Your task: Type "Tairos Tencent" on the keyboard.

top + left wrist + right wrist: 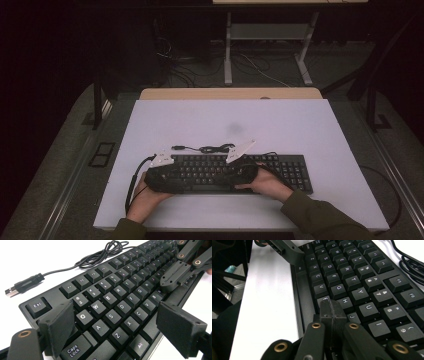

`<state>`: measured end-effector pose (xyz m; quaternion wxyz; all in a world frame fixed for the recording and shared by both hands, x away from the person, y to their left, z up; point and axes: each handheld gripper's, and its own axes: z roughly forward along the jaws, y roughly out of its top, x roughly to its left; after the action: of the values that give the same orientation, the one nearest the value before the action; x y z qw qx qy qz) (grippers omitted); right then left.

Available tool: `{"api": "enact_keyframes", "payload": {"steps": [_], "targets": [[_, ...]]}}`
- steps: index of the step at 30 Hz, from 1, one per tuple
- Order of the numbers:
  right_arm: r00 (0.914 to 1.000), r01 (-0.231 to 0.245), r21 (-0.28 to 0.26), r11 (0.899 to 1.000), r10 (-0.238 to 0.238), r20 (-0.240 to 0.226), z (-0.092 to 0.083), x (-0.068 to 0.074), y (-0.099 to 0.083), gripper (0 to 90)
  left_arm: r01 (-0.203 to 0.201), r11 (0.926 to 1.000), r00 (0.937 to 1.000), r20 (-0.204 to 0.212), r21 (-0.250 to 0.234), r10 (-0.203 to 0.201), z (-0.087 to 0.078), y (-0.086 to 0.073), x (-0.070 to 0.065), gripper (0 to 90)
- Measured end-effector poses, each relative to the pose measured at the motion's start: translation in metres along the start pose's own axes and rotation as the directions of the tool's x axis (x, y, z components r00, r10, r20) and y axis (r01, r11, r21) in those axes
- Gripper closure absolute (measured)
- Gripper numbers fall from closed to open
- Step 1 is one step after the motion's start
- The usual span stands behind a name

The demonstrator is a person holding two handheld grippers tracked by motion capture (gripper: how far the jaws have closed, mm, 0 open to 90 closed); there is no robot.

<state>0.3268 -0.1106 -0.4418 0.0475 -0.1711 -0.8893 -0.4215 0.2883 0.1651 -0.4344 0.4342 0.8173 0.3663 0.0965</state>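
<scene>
A black keyboard [290,167] lies along the front half of the white table [225,120]. Its cable [210,148] is coiled just behind it and ends in a loose USB plug [15,290]. My left gripper [172,179] hovers over the keyboard's left end [120,292], open. One pad [58,327] is above the Tab and Caps Lock keys and the other pad [180,330] is past the front edge. My right gripper [332,312] is shut with nothing in it. Its tip is low over the middle letter keys [367,280], near B and H; I cannot tell if it touches them.
A wooden strip [230,93] runs along the table's far edge. Beyond it stand a desk frame [265,35] and loose floor cables. Bare tabletop stretches behind the keyboard and to its right. The person's hands and dark green sleeves [320,215] come in at the front edge.
</scene>
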Motion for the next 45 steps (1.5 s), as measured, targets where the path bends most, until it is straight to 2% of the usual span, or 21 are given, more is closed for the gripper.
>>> {"api": "enact_keyframes", "payload": {"steps": [11, 22, 34, 38, 45], "targets": [[1.0000, -0.001, -0.005, 1.000, 0.001, 0.004, -0.002, -0.001, 0.000, 89.3, 0.002, 1.0000, 1.0000, 0.000, 0.001, -0.002, 0.000, 0.000, 0.000, 14.8], [0.9998, -0.012, -0.054, 0.998, 0.013, 0.018, -0.013, -0.004, 0.000, 86.7, -0.004, 0.9999, 1.0000, 0.005, -0.011, 0.004, 0.001, 0.002, 0.000, 15.6], [0.9978, -0.045, -0.093, 0.995, 0.049, 0.045, -0.027, -0.008, -0.006, 65.7, -0.022, 0.9996, 0.9991, 0.035, -0.018, 0.022, 0.009, 0.011, 0.000, 23.4], [0.9958, -0.058, -0.106, 0.993, 0.065, 0.064, -0.032, -0.007, -0.010, 56.7, -0.035, 0.9989, 0.9984, 0.044, -0.032, 0.036, 0.012, 0.015, -0.001, 32.3], [0.9883, -0.083, -0.125, 0.989, 0.098, 0.117, -0.041, -0.009, -0.018, 38.8, -0.057, 0.9979, 0.9958, 0.069, -0.029, 0.059, 0.020, 0.023, -0.003, 54.0]]}}
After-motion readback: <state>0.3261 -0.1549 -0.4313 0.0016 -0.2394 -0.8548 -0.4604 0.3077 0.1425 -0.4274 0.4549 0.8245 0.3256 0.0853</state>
